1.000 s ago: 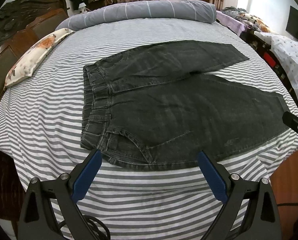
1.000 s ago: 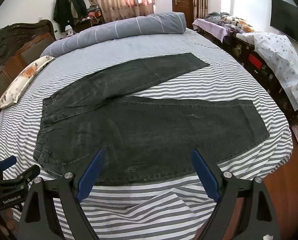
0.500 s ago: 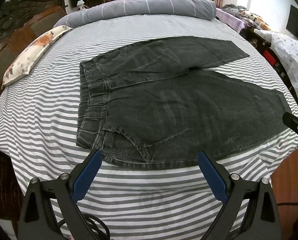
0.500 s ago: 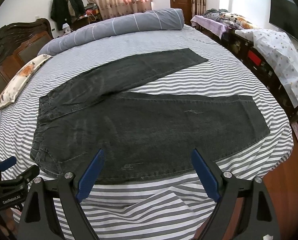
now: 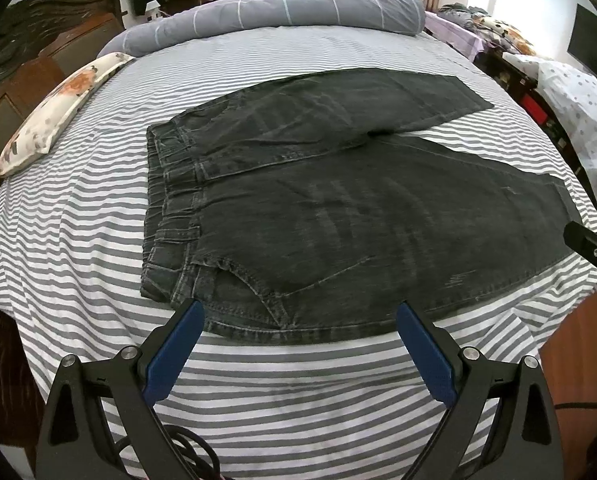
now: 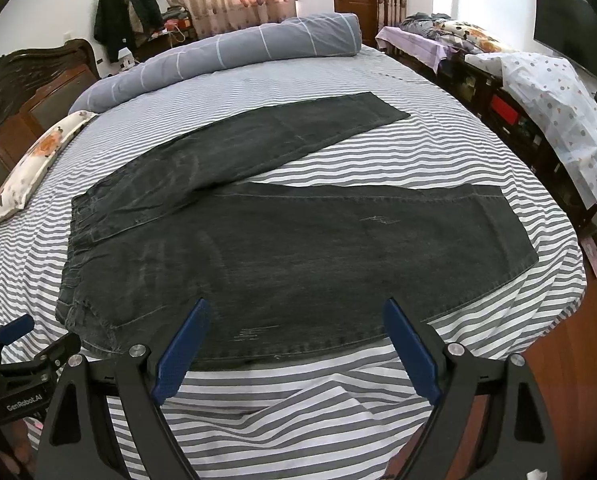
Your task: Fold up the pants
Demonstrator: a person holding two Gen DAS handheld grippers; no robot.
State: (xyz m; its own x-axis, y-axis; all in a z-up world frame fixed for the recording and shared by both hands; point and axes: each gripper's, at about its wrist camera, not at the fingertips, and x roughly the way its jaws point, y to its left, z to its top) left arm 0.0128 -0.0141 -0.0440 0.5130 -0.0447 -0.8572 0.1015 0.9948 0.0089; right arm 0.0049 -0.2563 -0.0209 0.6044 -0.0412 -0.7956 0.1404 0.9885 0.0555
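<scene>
I see no boxes or bins here, just a big bed with a sheet of gray and white stripes. At the left edge sits a dark wooden headboard, and beside it a flat pillow with orange flowers. The pants lie flat in the middle of the bed. They are dark gray jeans, rough and a bit faded, with the waistband on the left and the two legs spread apart to the right like a V. A long gray rolled blanket lies across the far side of the bed. On the right stands a low dark cabinet with a dotted white cloth over it.

My left claw is wide open near the waist end and holds nothing. My right claw is wide open too, empty, over the near leg's edge.
</scene>
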